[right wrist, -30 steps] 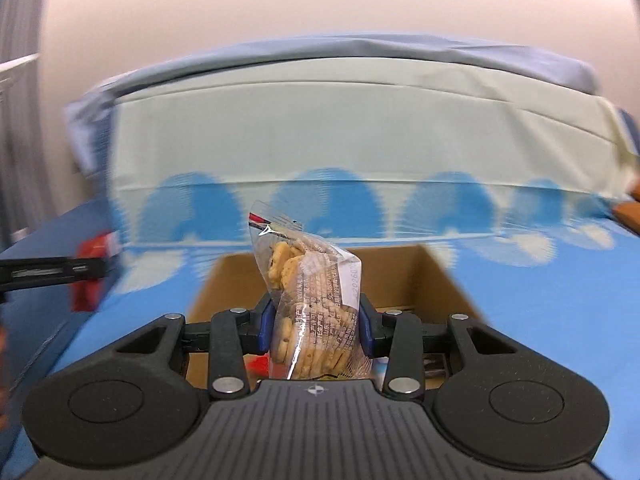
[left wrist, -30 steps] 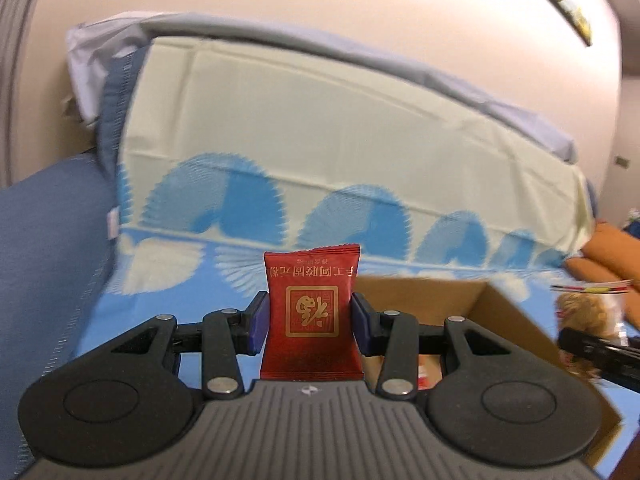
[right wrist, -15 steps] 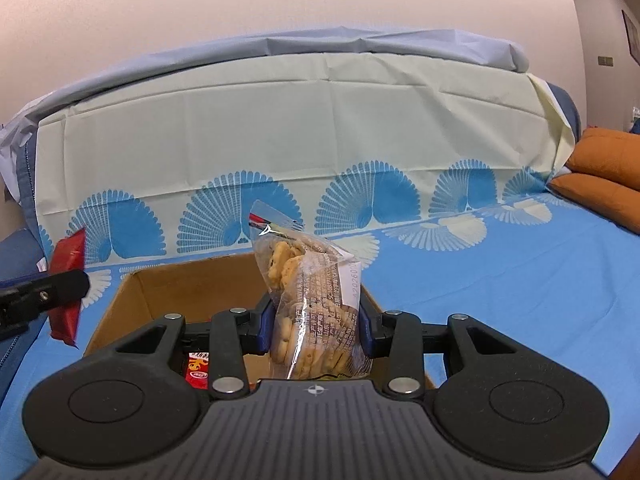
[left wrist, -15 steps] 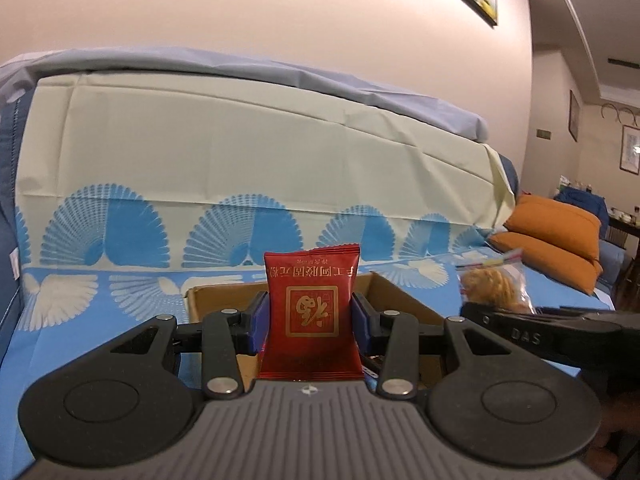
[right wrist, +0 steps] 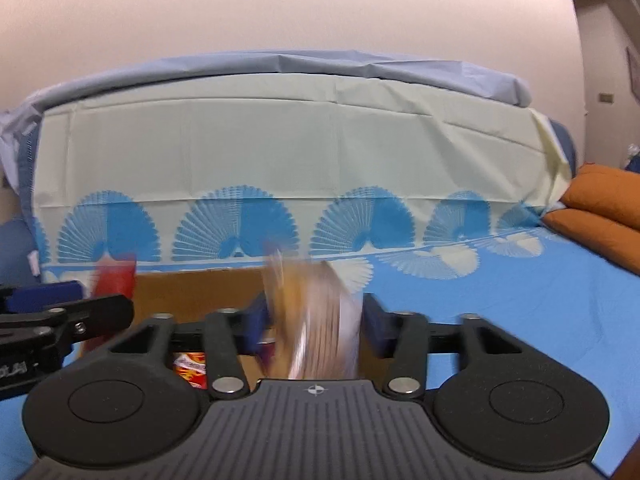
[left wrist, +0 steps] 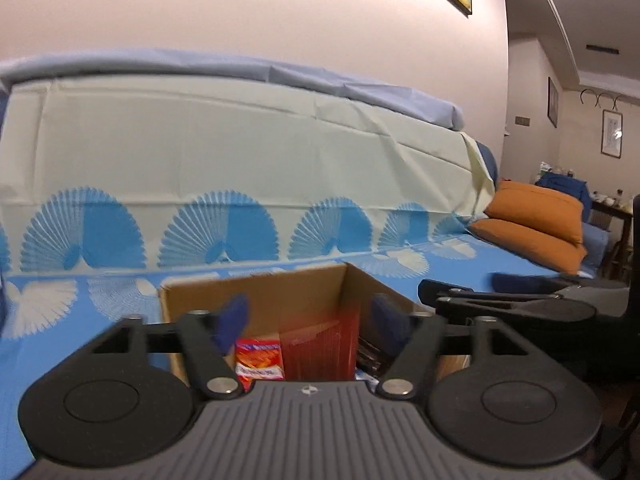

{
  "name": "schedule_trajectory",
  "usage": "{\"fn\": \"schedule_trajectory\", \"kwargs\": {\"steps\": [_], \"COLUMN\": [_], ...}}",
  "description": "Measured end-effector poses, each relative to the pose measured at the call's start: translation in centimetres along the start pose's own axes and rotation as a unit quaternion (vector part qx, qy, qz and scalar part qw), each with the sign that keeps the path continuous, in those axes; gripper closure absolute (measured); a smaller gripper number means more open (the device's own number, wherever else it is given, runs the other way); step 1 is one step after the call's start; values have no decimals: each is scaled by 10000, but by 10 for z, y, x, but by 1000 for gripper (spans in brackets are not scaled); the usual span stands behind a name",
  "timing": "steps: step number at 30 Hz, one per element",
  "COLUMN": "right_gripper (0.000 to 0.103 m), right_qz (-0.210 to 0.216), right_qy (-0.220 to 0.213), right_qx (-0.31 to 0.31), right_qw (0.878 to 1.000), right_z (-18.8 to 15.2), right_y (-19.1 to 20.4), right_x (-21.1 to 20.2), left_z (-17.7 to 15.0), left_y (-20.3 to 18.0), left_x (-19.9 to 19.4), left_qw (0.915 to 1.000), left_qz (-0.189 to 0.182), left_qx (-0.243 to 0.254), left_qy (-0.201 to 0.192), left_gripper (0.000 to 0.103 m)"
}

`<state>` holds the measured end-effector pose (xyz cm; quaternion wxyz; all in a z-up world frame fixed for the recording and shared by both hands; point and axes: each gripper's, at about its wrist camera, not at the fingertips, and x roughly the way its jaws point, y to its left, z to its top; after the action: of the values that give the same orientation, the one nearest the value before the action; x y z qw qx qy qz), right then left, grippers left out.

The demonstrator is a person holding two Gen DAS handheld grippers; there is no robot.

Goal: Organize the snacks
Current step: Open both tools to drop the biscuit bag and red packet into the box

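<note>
My left gripper (left wrist: 308, 326) hangs over an open cardboard box (left wrist: 256, 292), its jaws opening. A red snack packet (left wrist: 320, 344), blurred, drops free between the blue pads into the box. In the right wrist view my right gripper (right wrist: 316, 326) is over the same box (right wrist: 192, 292), its jaws also opening. A clear bag of biscuits (right wrist: 316, 320), streaked by motion, slips down between its pads. Each gripper shows at the edge of the other's view: the right gripper (left wrist: 500, 304) and the left gripper (right wrist: 48, 312) with the red packet (right wrist: 116, 276).
The box sits on a sofa seat under a blue cloth with fan prints (left wrist: 460, 268). An orange-red snack pack (left wrist: 258, 362) lies inside it. The cloth-covered backrest (right wrist: 304, 152) rises behind. Two orange cushions (left wrist: 532, 216) are stacked at the right.
Both grippers have spread their jaws. The red packet and the biscuit bag, gripped upright before, are now loose and dropping toward the box. The left gripper has moved over the box.
</note>
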<state>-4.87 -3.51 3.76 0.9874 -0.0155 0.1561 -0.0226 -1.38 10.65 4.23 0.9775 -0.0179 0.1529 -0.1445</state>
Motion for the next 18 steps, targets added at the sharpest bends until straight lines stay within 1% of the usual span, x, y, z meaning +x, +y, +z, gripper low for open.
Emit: {"fn": "schedule_trajectory", "kwargs": {"steps": [1, 2, 4, 5, 6, 8, 10, 12, 13, 15, 16, 18], "right_gripper": [14, 10, 8, 3, 1, 1, 1, 1, 1, 1, 1, 1], "right_qz": [-86, -122, -116, -82, -40, 109, 292, 442, 507, 592, 594, 595], "right_qy": [-38, -85, -121, -85, -29, 150, 319, 324, 312, 350, 397, 480], "right_qx": [-11, 16, 105, 134, 157, 194, 185, 191, 210, 234, 210, 147], "right_qw": [10000, 9999, 9998, 9998, 9999, 9996, 9989, 9983, 9980, 9974, 9972, 9970], "right_z": [0, 1, 3, 3, 4, 7, 14, 24, 27, 32, 33, 29], "right_y": [1, 0, -2, -3, -4, -6, -8, -13, -17, -26, -30, -39], "right_x": [-1, -2, -3, -3, -2, -2, -5, -17, -23, -38, -45, -57], "left_z": [0, 0, 0, 2, 3, 10, 19, 28, 31, 37, 38, 35], "left_y": [0, 1, 3, 4, 4, 3, 3, 1, 0, -2, -4, -8], "left_x": [-1, -2, -5, -7, -9, -18, -30, -45, -51, -61, -65, -70], "left_qw": [10000, 10000, 10000, 9999, 9999, 9998, 9998, 9992, 9988, 9971, 9955, 9905], "left_qz": [20, 41, 85, 104, 122, 162, 150, 320, 357, 405, 515, 700], "left_qx": [27, 30, 6, 6, 19, 69, 18, -175, -281, -488, -567, -736], "left_qy": [-30, -36, -35, -19, 31, 81, 115, 143, 201, 423, 565, 932], "left_gripper": [24, 23, 21, 20, 19, 18, 17, 13, 10, 3, 0, 0]}}
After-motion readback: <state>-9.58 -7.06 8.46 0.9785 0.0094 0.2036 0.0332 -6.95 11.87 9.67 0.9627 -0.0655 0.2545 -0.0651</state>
